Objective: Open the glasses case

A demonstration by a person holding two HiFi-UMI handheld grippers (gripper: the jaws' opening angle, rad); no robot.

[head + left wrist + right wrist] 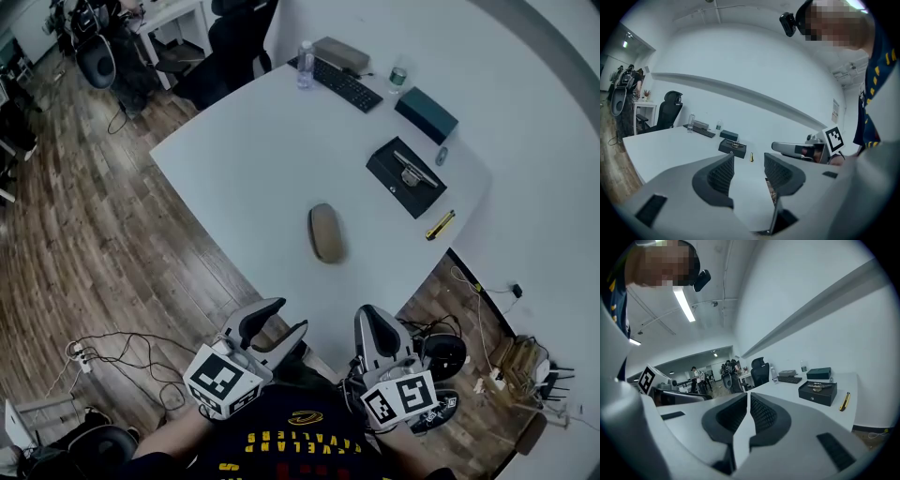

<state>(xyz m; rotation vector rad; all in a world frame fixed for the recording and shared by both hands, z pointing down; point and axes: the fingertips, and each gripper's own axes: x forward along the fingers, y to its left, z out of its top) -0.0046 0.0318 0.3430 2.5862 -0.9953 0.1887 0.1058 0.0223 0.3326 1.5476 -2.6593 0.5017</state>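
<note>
The glasses case (pixel 326 232), a closed tan oval shell, lies on the white table (pixel 253 150) near its front edge. Both grippers hang off the table, below that edge in the head view. My left gripper (pixel 284 317) is open, with nothing between its jaws (pixel 749 161). My right gripper (pixel 368 315) is shut and empty, its ribbed pads pressed together (pixel 747 397). Neither gripper touches the case. Neither gripper view shows the case clearly.
A black box (pixel 405 175) with a metal item on top sits at the table's right, a yellow pen-like object (pixel 440 225) near it. A teal box (pixel 427 114), keyboard (pixel 342 84) and bottle (pixel 306 64) stand further back. Cables lie on the wooden floor (pixel 112 356).
</note>
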